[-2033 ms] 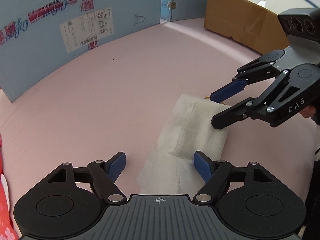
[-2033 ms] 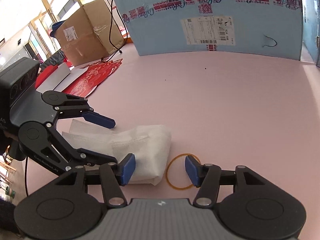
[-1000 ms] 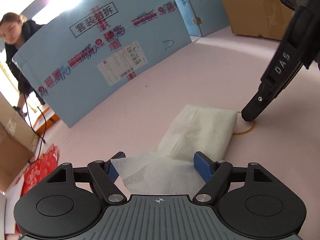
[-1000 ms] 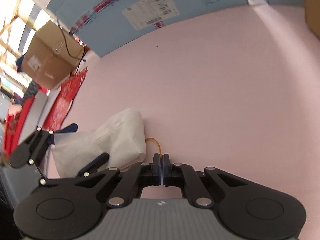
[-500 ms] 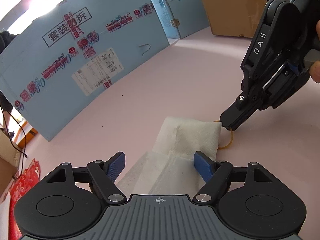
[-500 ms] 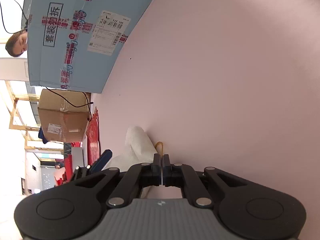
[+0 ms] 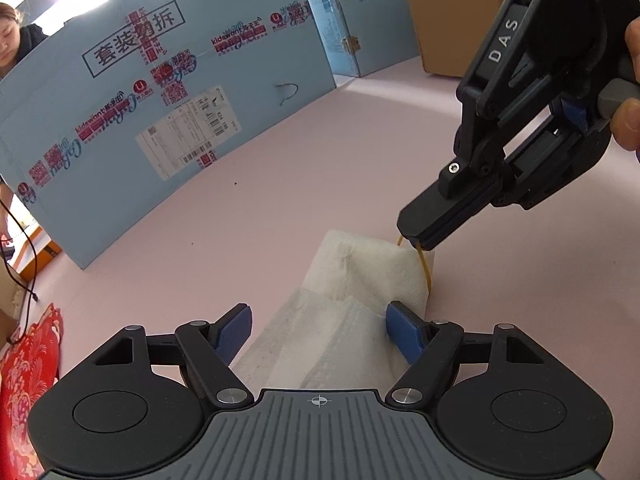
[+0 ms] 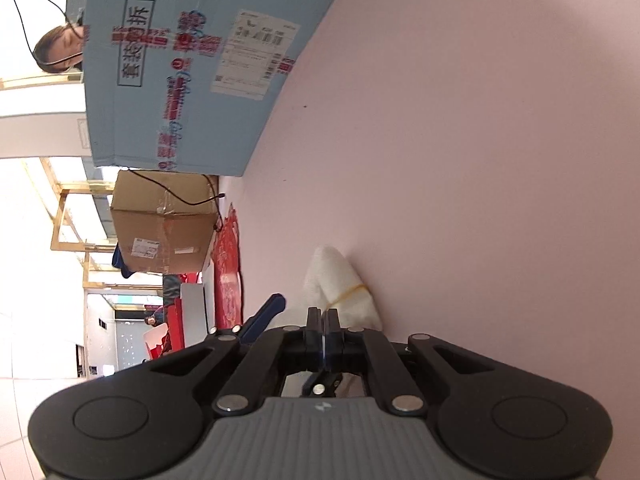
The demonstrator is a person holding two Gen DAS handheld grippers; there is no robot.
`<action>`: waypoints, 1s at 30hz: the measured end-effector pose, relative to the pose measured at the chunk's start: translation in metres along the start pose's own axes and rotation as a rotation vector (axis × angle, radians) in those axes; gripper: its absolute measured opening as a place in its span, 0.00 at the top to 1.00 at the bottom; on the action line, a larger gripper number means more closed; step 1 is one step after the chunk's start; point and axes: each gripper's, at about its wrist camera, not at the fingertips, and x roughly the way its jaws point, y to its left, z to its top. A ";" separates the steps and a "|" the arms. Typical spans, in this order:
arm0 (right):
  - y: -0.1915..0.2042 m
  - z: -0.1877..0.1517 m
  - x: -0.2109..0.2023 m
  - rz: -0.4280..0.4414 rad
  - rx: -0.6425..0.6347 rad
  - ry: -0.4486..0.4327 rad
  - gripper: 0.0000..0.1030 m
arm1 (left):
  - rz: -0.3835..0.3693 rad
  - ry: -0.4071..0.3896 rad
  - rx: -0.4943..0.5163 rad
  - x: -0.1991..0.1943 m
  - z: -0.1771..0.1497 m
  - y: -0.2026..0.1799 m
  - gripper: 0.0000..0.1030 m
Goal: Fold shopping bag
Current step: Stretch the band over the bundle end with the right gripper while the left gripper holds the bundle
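The folded white shopping bag (image 7: 360, 280) lies on the pink table, its near end between the fingers of my left gripper (image 7: 318, 328), which is open around it. My right gripper (image 7: 416, 242) is shut on a yellow rubber band (image 7: 425, 266) and holds it over the bag's far end. In the right wrist view the band (image 8: 348, 291) is stretched across the bag (image 8: 336, 280), and my right gripper (image 8: 323, 314) is rolled sideways with its jaws together.
A blue cardboard panel (image 7: 160, 92) stands along the back of the pink table (image 7: 320, 152). A brown box (image 7: 448, 20) is at the far right. Red paper items (image 7: 28, 356) lie at the left edge. A person (image 7: 12, 40) is behind the panel.
My right gripper shut on the rubber band, lifted it off the table, rolled sideways and pulled it onto the bag's far end. My left gripper stayed open around the bag's near end.
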 end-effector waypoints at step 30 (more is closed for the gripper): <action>0.001 0.001 -0.004 -0.186 -0.151 0.034 0.76 | -0.022 0.040 -0.136 0.004 -0.007 0.016 0.25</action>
